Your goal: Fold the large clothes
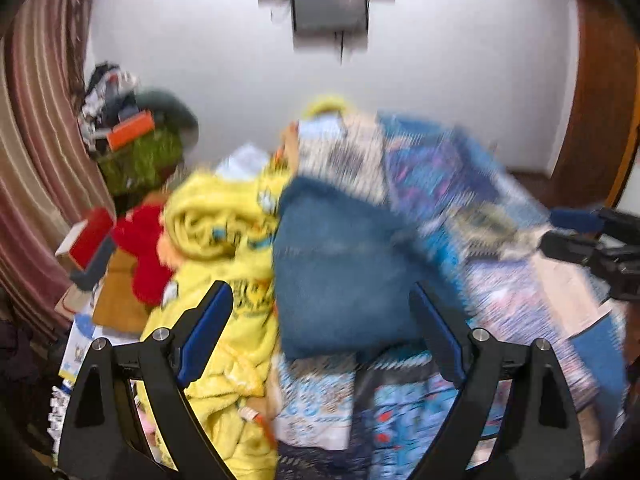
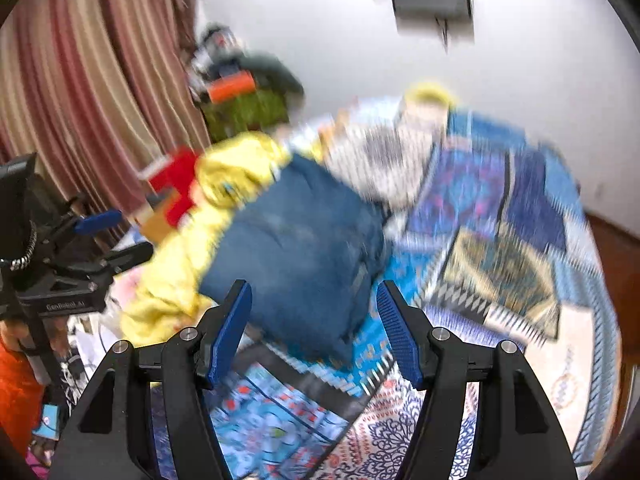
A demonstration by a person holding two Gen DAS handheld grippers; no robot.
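A striped curtain (image 1: 36,128) in dull red and beige hangs along the left side of the room. Beside it, at the far left against the white wall (image 1: 440,80), a heap of odds and ends rises, with an orange block (image 1: 130,130) resting on a green mass (image 1: 140,160). Nearer, a red box (image 1: 86,236) sits among cardboard and papers at the left edge. High on the far wall hangs a grey fixture (image 1: 326,4), too blurred to name, perhaps a mounted appliance. Dark wooden woodwork (image 1: 596,100) closes off the right side. A patterned blue bedspread (image 2: 480,200) covers the surface to the right.
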